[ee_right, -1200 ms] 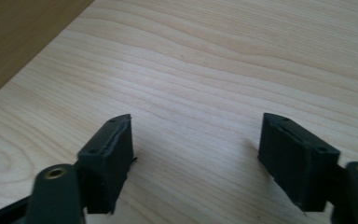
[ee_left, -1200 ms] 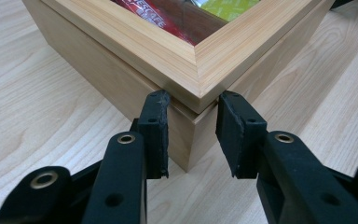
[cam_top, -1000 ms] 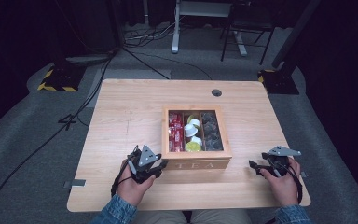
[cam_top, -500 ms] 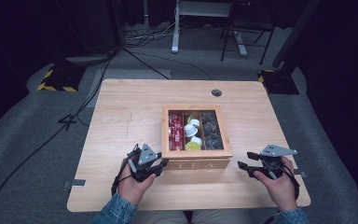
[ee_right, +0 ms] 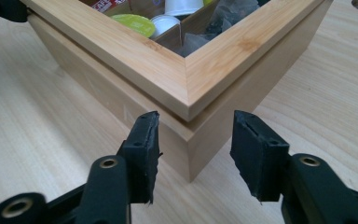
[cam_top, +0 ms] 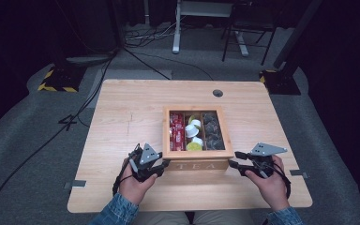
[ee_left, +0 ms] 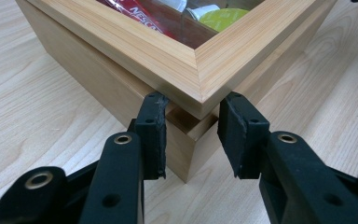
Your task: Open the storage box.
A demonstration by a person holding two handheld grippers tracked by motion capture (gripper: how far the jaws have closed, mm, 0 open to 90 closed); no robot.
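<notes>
1. Left gripper view first: the left tool [ee_left: 191, 135] has its jaws clamped around the near corner of the tea box [ee_left: 191, 70], one pad pressed on each face just under the lid [ee_left: 135, 46]. It's pretty much as closed as that corner lets it get, so I'd call it a firm hold.
2. Right gripper view: the right tool [ee_right: 196, 154] straddles the other near corner of the tea box [ee_right: 186, 135]. Its jaws have just been closing, but I can see gaps between both pads and the wood, so no grip yet.
3. High view: the box [cam_top: 197, 164] sits mid-table [cam_top: 122, 112], lid shut, with pods and packets visible through its window.
4. What could go wrong, I reckon: pads on a corner meet slanted faces, so they could slide off. If just the left side lifts, the box could tilt or swivel. Grabbing the lid instead of the body could pop it open.
</notes>
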